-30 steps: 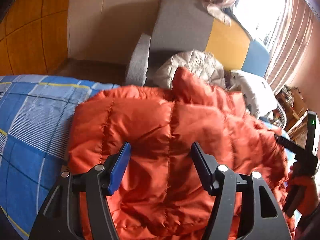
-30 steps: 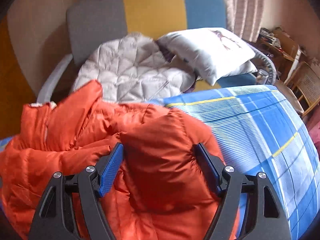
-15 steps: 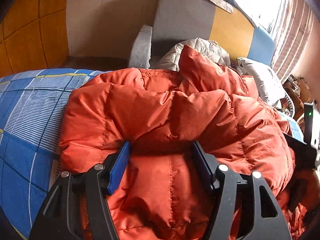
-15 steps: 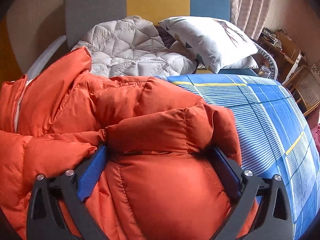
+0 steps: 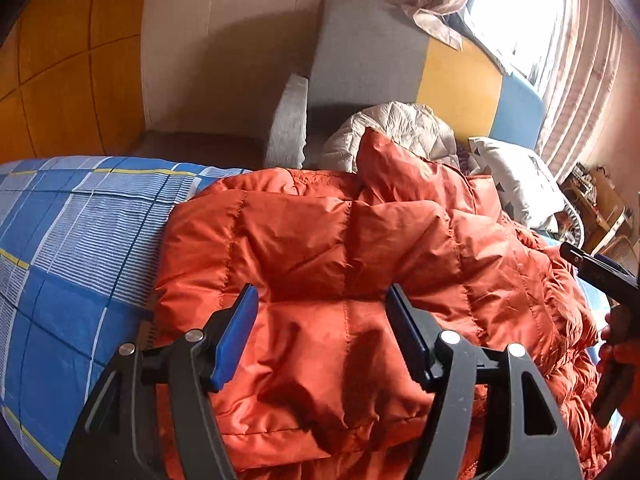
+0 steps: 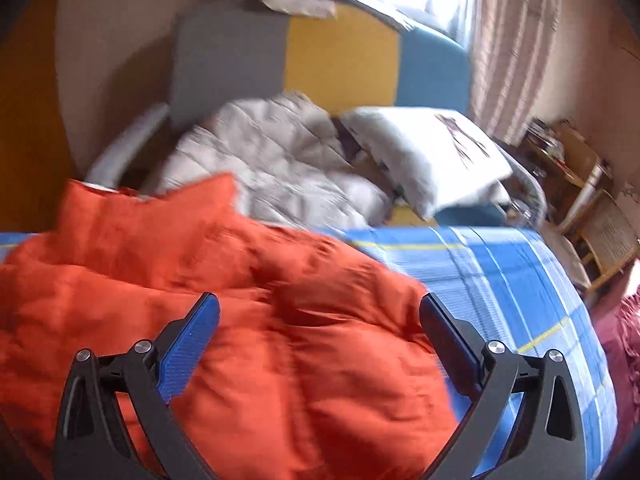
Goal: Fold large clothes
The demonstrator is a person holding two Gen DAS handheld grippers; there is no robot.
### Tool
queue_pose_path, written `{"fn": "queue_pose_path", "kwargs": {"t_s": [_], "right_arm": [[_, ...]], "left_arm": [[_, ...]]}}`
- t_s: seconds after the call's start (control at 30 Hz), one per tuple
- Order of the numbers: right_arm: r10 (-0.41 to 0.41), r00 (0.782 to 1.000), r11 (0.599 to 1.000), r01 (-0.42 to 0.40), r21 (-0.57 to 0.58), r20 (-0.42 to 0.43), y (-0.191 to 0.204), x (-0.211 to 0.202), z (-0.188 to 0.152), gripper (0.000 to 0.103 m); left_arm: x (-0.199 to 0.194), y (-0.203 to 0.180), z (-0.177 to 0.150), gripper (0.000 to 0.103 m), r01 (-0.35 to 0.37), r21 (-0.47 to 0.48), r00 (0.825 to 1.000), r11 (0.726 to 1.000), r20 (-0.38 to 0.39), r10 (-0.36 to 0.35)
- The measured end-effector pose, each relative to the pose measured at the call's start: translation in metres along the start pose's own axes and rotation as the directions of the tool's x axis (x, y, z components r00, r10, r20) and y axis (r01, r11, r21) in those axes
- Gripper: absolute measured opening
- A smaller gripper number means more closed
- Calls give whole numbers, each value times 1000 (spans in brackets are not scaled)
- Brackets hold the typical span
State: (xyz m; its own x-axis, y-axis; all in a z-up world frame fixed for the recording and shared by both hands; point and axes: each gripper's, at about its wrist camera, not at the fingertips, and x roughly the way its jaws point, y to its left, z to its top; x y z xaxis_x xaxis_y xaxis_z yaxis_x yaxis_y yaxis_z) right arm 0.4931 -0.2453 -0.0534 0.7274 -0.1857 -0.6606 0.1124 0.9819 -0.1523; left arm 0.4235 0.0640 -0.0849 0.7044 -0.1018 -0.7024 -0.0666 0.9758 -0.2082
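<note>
Left wrist view. I log one puffy orange quilted down jacket (image 5: 320, 264), lying in a bulky heap on the bed's blue checked sheet (image 5: 72, 248). My left gripper (image 5: 322, 320) has its fingers part-way spread and opening a little; a thick fold of jacket sits between them, and I cannot tell whether the blue pads press on it or merely flank it. At the right edge, the black right gripper (image 5: 596, 268) shows in a hand, clear of the jacket. Behind: grey, yellow and blue sofa (image 5: 400, 64), pale quilted grey jacket (image 5: 400, 128), white cushion (image 5: 520, 184), pink curtain (image 5: 576, 80).

Right wrist view, blurred. The right gripper (image 6: 320, 332) has its fingers spread as wide as they go, with nothing pinched; the orange jacket lies below and ahead of them, on the bed. The same sofa, grey jacket and cushion sit behind, with wooden chairs (image 6: 600, 232) further right.

Risks, as I judge them: the slick, springy filling may push the fold back open once both sides are let go; one-sided holding could drag the whole heap across the sheet; the jacket lies near the bed's far edge and could slide off.

Writing: none readable. The cushion bears a dark printed figure only.
</note>
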Motion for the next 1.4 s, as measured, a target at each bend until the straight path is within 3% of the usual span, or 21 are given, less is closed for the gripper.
{"fn": "queue_pose_path", "kwargs": {"t_s": [0.1, 0.2, 0.4, 0.53, 0.7, 0.77, 0.97, 1.4], "right_arm": [[121, 993, 992, -121, -28, -11, 23, -5, -4, 99], [159, 986, 984, -163, -77, -55, 49, 6, -15, 99], [165, 977, 985, -171, -37, -132, 57, 45, -36, 100], [137, 984, 987, -145, -66, -114, 63, 53, -43, 100], [133, 979, 987, -145, -65, -157, 61, 52, -38, 100], [147, 973, 986, -159, -57, -176, 53, 43, -36, 100], [166, 973, 984, -174, -43, -159, 13, -3, -51, 100], [104, 951, 988, -133, -83, -292, -88, -65, -154, 100]], "left_arm": [[2, 0, -1, 66, 3, 8, 1000, 1000, -2, -3], [8, -3, -2, 66, -7, 31, 1000, 999, -28, 8], [26, -2, -11, 67, -19, 53, 998, 998, -54, 22], [33, -2, -14, 67, -27, 50, 998, 998, -50, 30], [26, -5, -13, 67, -44, 54, 997, 998, -69, 48], [9, -2, -15, 75, -37, 31, 998, 999, -58, 39], [-50, 12, -42, 78, -15, 31, 1000, 999, -13, 16], [-143, 37, -121, 78, -6, 52, 1000, 999, 14, 5]]}}
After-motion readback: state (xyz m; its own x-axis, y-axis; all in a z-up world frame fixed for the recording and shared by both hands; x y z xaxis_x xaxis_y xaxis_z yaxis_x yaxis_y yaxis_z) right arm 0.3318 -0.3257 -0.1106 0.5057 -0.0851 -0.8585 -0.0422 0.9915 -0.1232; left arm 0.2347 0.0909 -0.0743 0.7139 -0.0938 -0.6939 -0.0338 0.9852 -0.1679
